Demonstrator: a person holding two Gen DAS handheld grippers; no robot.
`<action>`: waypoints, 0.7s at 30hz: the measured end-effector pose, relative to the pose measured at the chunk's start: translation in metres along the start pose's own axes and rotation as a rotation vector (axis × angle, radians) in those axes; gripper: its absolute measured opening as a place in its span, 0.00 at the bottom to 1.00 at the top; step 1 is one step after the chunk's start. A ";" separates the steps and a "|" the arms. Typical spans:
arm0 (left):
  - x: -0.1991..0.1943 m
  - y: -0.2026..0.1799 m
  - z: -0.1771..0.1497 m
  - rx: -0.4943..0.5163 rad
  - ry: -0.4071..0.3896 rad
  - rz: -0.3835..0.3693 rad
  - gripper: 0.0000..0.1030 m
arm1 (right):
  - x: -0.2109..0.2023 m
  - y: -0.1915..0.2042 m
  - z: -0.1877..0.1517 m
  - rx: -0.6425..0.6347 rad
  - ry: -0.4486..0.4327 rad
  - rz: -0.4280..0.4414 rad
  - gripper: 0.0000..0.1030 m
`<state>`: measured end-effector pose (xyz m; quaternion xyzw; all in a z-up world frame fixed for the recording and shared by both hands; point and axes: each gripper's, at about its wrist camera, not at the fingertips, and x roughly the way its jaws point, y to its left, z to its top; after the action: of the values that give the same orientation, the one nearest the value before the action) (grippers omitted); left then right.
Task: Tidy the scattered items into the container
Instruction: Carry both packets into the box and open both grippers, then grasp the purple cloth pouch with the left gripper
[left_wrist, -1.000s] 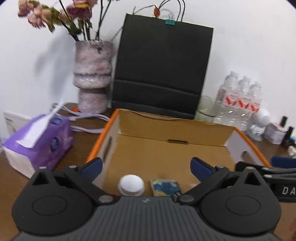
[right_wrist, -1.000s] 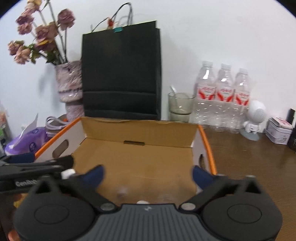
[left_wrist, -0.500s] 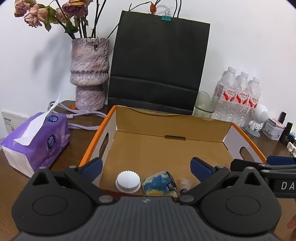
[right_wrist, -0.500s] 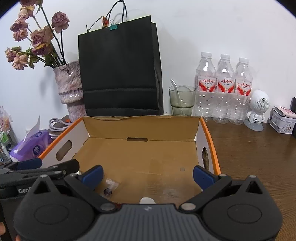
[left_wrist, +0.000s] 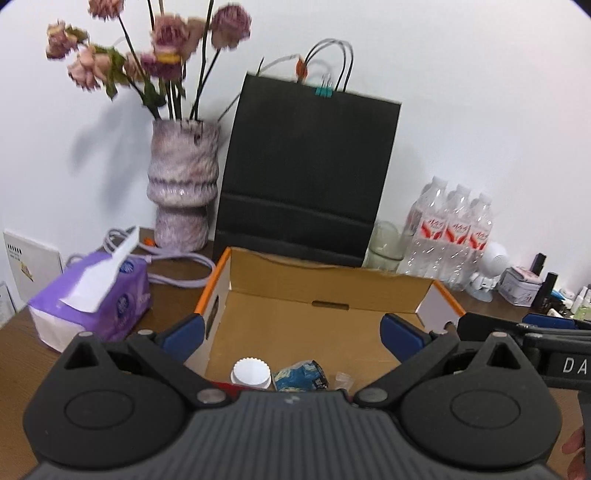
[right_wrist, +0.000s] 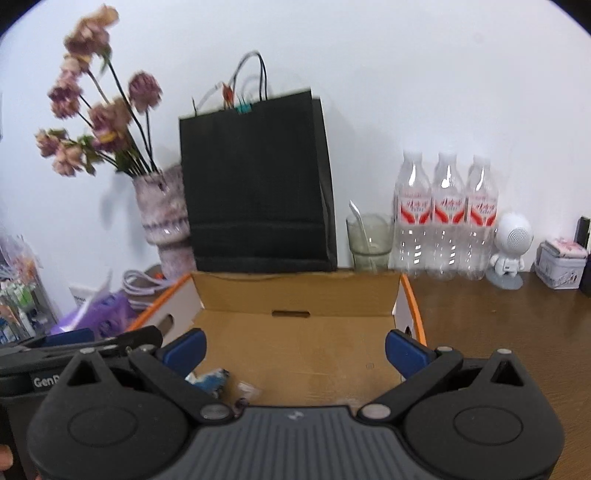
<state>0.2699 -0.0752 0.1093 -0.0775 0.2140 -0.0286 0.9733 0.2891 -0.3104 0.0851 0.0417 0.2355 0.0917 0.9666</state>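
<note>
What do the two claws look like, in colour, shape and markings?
Both look alike: the left claw and the right claw each have a ribbed grey body, two round black housings, black link bars with silver pivot pins, and blue finger pads. White lettering marks their sides, only partly readable. No cables or sleeves show.

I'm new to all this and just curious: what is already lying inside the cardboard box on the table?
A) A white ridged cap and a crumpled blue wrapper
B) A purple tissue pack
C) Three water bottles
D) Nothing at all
A: in the left wrist view, a white ridged cap and a crumpled blue wrapper lie side by side on the floor of the cardboard box, at its near edge.
</note>
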 end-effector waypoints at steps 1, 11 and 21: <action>-0.008 0.000 0.001 0.000 -0.009 0.000 1.00 | -0.006 0.002 0.000 -0.004 -0.006 -0.004 1.00; -0.083 0.002 -0.008 0.001 -0.058 -0.022 1.00 | -0.082 0.020 -0.010 -0.029 -0.051 -0.021 1.00; -0.123 0.011 -0.037 0.011 -0.022 -0.031 1.00 | -0.132 0.034 -0.047 -0.072 -0.037 -0.048 1.00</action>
<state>0.1434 -0.0582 0.1251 -0.0757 0.2018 -0.0440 0.9755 0.1468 -0.3018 0.1064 0.0030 0.2149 0.0761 0.9737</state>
